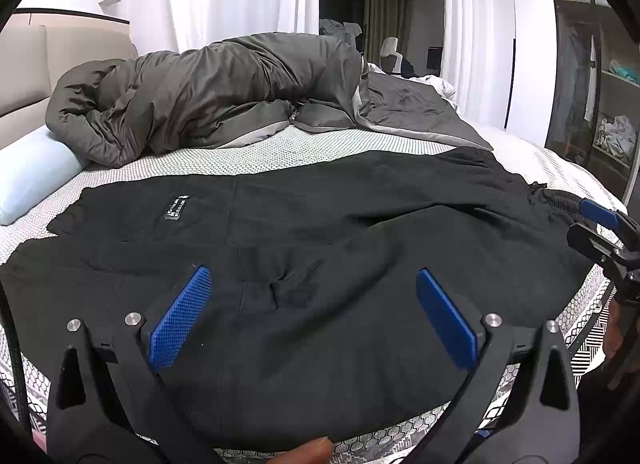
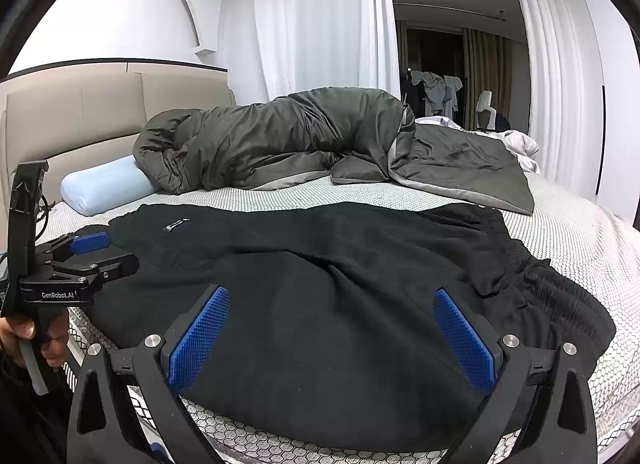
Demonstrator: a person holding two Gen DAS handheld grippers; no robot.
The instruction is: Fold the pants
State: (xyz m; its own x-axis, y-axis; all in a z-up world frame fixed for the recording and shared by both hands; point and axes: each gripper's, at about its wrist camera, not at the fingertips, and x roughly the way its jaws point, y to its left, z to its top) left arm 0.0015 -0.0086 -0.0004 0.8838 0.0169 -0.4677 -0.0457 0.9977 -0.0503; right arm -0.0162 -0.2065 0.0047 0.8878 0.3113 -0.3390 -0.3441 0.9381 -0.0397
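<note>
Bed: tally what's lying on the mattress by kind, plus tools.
Black pants: 1
Dark grey duvet: 1
Light blue pillow: 1
Tools: 2, left tool and right tool, both open
Total: 5

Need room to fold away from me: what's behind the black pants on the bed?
Behind the black pants comes a strip of bare mattress, then a heaped grey duvet and a light blue pillow. Whatever the duvet covers cannot be seen.
</note>
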